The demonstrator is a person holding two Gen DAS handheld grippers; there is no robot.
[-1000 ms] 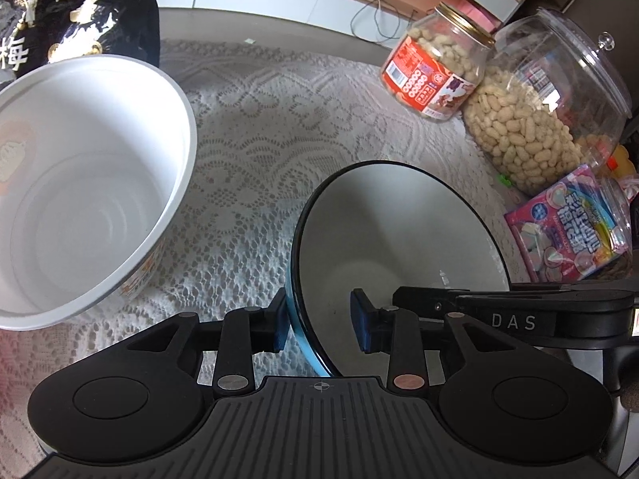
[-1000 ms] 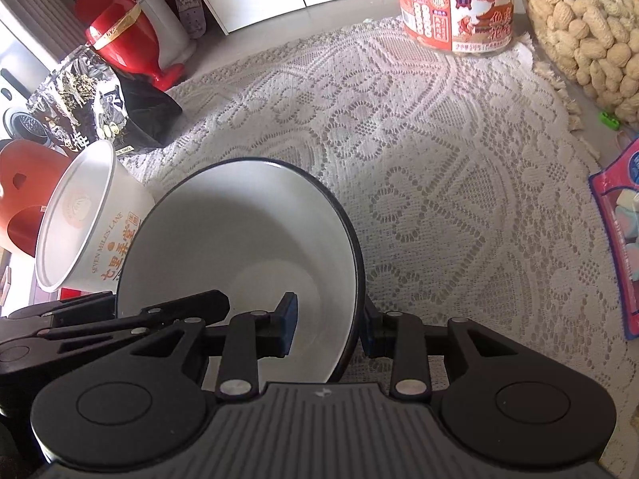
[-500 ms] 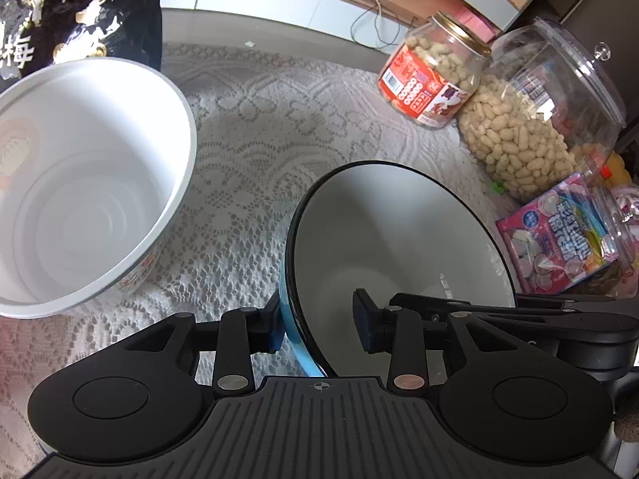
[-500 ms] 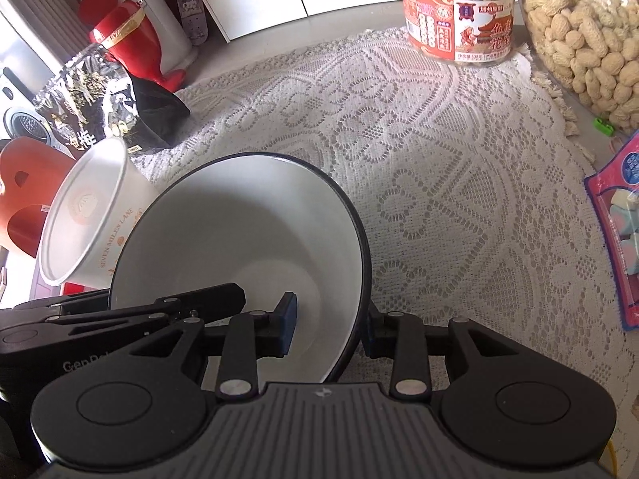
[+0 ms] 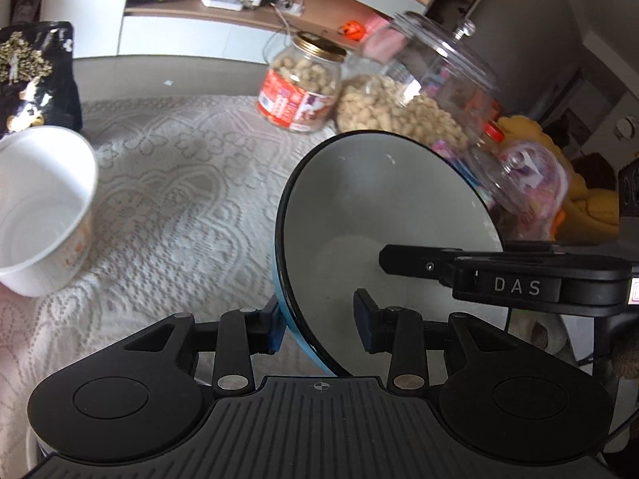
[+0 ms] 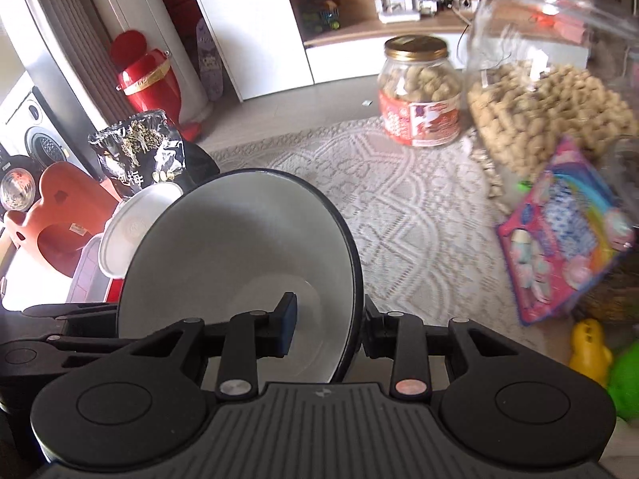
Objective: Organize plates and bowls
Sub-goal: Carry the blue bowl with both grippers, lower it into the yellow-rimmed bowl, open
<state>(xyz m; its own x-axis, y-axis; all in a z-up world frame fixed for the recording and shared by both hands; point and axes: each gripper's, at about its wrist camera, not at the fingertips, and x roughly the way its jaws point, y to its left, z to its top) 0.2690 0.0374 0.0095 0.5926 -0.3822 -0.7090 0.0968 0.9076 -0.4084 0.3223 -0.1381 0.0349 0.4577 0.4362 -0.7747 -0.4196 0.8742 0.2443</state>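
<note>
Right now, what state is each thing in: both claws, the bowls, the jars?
Left claw: straddling the bowl's rim, gap visible at the inner pad.
Right claw: straddling the opposite rim.
Blue bowl: empty, tilted, between both claws.
White paper bowl: upright, empty.
Red-label peanut jar: lid on.
Big clear peanut jar: about half full.

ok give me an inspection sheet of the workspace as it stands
surface: white lace tablecloth over the table.
job's things: blue bowl with black rim, tilted, held off the cloth; white paper tub stands apart, left.
clutter: red-label peanut jar, big clear peanut jar, pink candy pack, black snack bag.
grippers: left gripper and right gripper each straddle the bowl's rim, on opposite sides.
cables: wires on the far shelf.
surroundings: red container, orange stool.
</note>
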